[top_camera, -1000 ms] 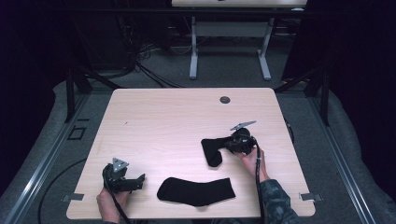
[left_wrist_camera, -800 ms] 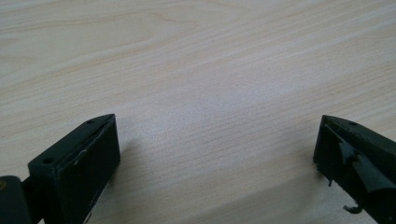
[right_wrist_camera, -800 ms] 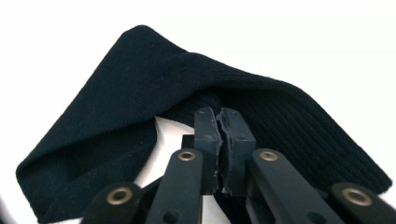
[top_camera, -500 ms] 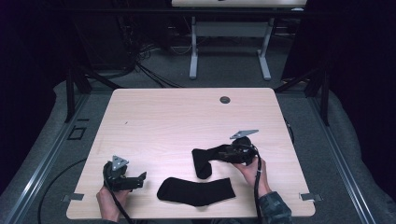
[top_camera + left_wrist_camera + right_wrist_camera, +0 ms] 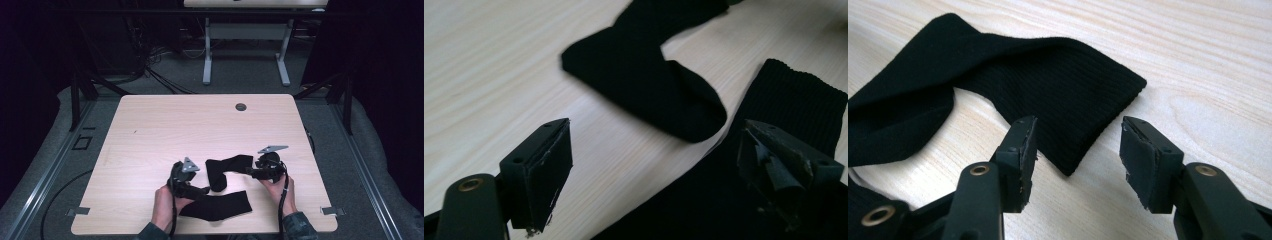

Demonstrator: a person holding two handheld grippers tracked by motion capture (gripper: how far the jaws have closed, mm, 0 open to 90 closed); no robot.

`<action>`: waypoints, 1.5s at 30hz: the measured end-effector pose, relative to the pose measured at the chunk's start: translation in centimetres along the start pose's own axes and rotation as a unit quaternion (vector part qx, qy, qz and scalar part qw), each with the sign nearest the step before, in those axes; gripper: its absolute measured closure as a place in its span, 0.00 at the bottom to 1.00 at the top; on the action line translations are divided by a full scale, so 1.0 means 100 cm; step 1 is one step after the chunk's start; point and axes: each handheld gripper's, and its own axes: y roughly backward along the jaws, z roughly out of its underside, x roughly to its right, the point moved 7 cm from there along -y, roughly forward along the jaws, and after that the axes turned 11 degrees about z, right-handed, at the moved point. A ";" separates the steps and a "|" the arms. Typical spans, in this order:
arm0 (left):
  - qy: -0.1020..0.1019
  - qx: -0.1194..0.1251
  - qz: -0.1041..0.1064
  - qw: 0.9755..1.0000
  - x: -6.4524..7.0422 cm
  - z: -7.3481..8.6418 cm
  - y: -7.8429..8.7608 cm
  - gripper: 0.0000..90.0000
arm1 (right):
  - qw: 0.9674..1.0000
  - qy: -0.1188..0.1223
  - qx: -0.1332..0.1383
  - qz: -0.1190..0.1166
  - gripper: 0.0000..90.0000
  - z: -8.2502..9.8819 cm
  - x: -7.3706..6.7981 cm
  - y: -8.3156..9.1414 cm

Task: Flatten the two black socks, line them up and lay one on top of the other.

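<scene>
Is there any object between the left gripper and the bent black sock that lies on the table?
Nothing visible stands between them. The left gripper, jaws open and just closing a little, faces the bent sock across bare table. The flat sock lies beneath and beside the jaws, not in the path.

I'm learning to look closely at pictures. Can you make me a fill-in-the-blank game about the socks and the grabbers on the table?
1. The two socks are the colour ____.
2. They lie on a table made of light ____.
3. The right gripper has let go, so its fingers stand ____ beside the bent sock.
4. The number of socks on the table is ____.

Missing words: black; wood; open; two
</scene>
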 end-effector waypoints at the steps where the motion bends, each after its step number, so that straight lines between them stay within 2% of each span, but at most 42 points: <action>1: 0.001 -0.003 -0.002 1.000 0.001 -0.003 -0.006 0.19 | 1.000 -0.001 0.002 0.001 0.54 0.000 0.000 -0.001; 4: 0.003 -0.029 0.001 1.000 0.003 -0.007 -0.022 0.23 | 1.000 0.000 0.008 0.003 0.55 -0.001 -0.002 -0.003; 9: 0.011 -0.050 -0.008 0.999 0.000 -0.006 -0.031 0.27 | 1.000 0.015 0.005 0.004 0.57 -0.001 -0.009 -0.006; 12: 0.009 -0.067 -0.013 0.998 -0.002 -0.004 -0.035 0.34 | 1.000 0.025 -0.004 0.012 0.66 0.001 -0.011 -0.011; 14: 0.011 -0.076 -0.016 0.997 -0.003 -0.003 -0.037 0.43 | 0.999 0.031 -0.003 0.016 0.72 0.003 -0.013 -0.013; 15: 0.011 -0.083 -0.016 0.996 -0.004 -0.003 -0.038 0.50 | 0.999 0.041 -0.006 0.018 0.78 0.003 -0.013 -0.012; 16: 0.012 -0.083 -0.018 0.996 -0.005 -0.002 -0.039 0.50 | 0.999 0.041 -0.006 0.018 0.78 0.003 -0.013 -0.012; 20: 0.009 -0.086 -0.021 0.996 -0.005 -0.002 -0.039 0.66 | 0.999 0.044 -0.001 0.017 0.90 0.004 -0.014 -0.013; 24: -0.003 -0.085 -0.027 0.996 -0.006 -0.002 -0.036 0.88 | 0.999 0.043 0.002 0.012 0.93 0.003 -0.015 -0.013; 26: -0.006 -0.080 -0.026 0.996 -0.008 -0.002 -0.030 0.93 | 0.999 0.039 0.000 0.005 0.94 0.005 -0.015 -0.011; 32: 0.001 -0.052 -0.024 0.998 -0.018 -0.010 0.006 0.94 | 0.999 0.045 -0.004 -0.010 0.94 0.009 -0.019 -0.003; 35: 0.005 -0.042 -0.017 0.999 -0.024 -0.016 0.026 0.93 | 0.998 0.056 -0.013 -0.020 0.94 0.011 -0.021 0.003; 36: 0.013 -0.039 -0.006 0.999 -0.029 -0.019 0.036 0.93 | 0.998 0.062 -0.013 -0.028 0.94 0.012 -0.024 0.007; 38: 0.016 -0.039 -0.002 0.999 -0.033 -0.020 0.040 0.91 | 0.997 0.063 -0.018 -0.037 0.94 0.014 -0.026 0.012; 39: 0.020 -0.037 -0.005 0.999 -0.038 -0.022 0.043 0.91 | 0.997 0.063 -0.018 -0.037 0.94 0.014 -0.026 0.012; 41: 0.032 -0.040 -0.024 0.998 -0.052 -0.023 0.045 0.82 | 0.996 0.073 -0.027 -0.048 0.94 0.016 -0.027 0.015; 42: 0.041 -0.045 -0.034 0.998 -0.060 -0.022 0.044 0.76 | 0.996 0.073 -0.027 -0.048 0.94 0.016 -0.028 0.015; 43: 0.049 -0.046 -0.047 0.997 -0.069 -0.021 0.043 0.67 | 0.995 0.077 -0.040 -0.048 0.93 0.017 -0.027 0.013; 44: 0.057 -0.048 -0.061 0.995 -0.077 -0.019 0.042 0.67 | 0.995 0.077 -0.040 -0.048 0.93 0.017 -0.027 0.013; 45: 0.065 -0.046 -0.067 0.995 -0.083 -0.017 0.041 0.64 | 0.995 0.075 -0.038 -0.044 0.93 0.017 -0.026 0.012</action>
